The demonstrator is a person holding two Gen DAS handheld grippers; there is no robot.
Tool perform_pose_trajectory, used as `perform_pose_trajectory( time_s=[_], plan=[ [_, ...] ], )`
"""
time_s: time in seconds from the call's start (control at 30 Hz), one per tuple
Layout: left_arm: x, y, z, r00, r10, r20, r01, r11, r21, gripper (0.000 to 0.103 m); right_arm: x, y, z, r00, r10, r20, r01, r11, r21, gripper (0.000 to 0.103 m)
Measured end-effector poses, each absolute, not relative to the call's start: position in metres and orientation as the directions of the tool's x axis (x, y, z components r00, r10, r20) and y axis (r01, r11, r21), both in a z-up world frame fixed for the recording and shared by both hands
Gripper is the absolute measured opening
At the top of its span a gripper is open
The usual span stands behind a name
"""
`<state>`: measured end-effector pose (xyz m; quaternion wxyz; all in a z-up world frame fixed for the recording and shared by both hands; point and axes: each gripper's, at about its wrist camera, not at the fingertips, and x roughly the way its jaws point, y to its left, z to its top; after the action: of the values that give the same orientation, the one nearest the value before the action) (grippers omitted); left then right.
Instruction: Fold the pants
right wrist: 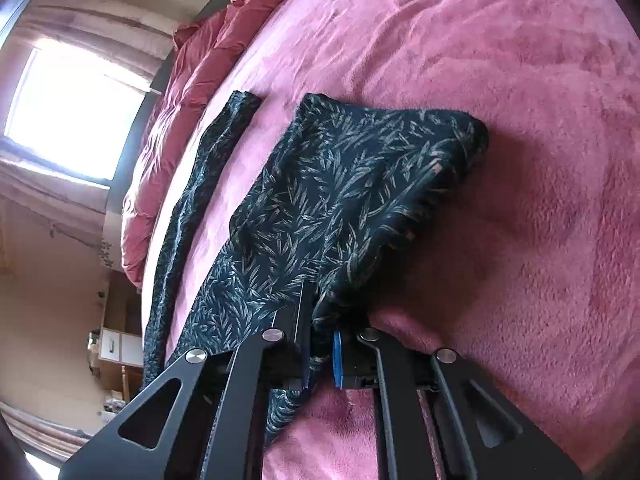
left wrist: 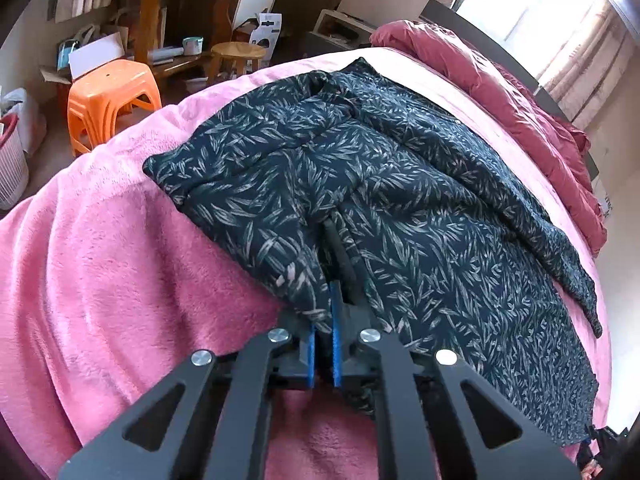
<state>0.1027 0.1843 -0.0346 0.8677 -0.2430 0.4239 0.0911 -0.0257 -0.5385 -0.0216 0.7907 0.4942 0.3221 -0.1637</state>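
Dark navy pants with a pale leaf print point(left wrist: 360, 184) lie spread and rumpled on a pink fleece blanket point(left wrist: 120, 248). My left gripper point(left wrist: 326, 280) is shut on the pants' near edge, with cloth bunched over its blue-padded fingers. In the right wrist view the pants point(right wrist: 340, 184) lie partly folded, with a long strip of the same cloth point(right wrist: 200, 184) to the left. My right gripper point(right wrist: 320, 320) is shut on the pants' near edge, with cloth pinched between its blue pads.
A red quilt point(left wrist: 500, 92) is bunched along the far side of the bed, by a bright window point(right wrist: 72, 112). Beyond the bed's left edge stand an orange plastic stool point(left wrist: 110, 100), a round wooden stool point(left wrist: 238, 54), a white basket point(left wrist: 10, 160) and a wooden desk point(left wrist: 176, 8).
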Motion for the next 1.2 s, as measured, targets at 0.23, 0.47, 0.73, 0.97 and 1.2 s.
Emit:
perform_pose_trajectory(
  time_s=[0.23,0.47,0.73,0.97,1.2],
  plan=[
    [0.095,0.186,-0.031,0.624,-0.043,-0.780,-0.369,0.864,-0.343,0.005,-0.032,-0.538,-0.012,0.732,0.031,-0.680,0.587,0.478,0.653,0.006],
    [0.076,0.186,-0.021,0.630,-0.038,-0.776,-0.350,0.878,-0.327,0.005,-0.038,-0.544,0.008,0.720,0.028,-0.693,0.576,0.534,0.619,0.004],
    [0.036,0.186,-0.008,0.616,-0.061,-0.785,-0.334,0.882,-0.331,0.004,-0.064,-0.556,0.032,0.703,0.022,-0.711,0.582,0.556,0.593,0.004],
    [0.027,0.183,-0.021,0.571,-0.055,-0.819,-0.341,0.892,-0.298,0.005,-0.074,-0.571,0.008,0.634,0.075,-0.770,0.646,0.495,0.581,0.005],
    [0.016,0.186,-0.010,0.577,-0.019,-0.816,-0.332,0.908,-0.256,0.054,-0.061,-0.561,0.023,0.584,-0.018,-0.811,0.661,0.590,0.463,0.060]
  ],
)
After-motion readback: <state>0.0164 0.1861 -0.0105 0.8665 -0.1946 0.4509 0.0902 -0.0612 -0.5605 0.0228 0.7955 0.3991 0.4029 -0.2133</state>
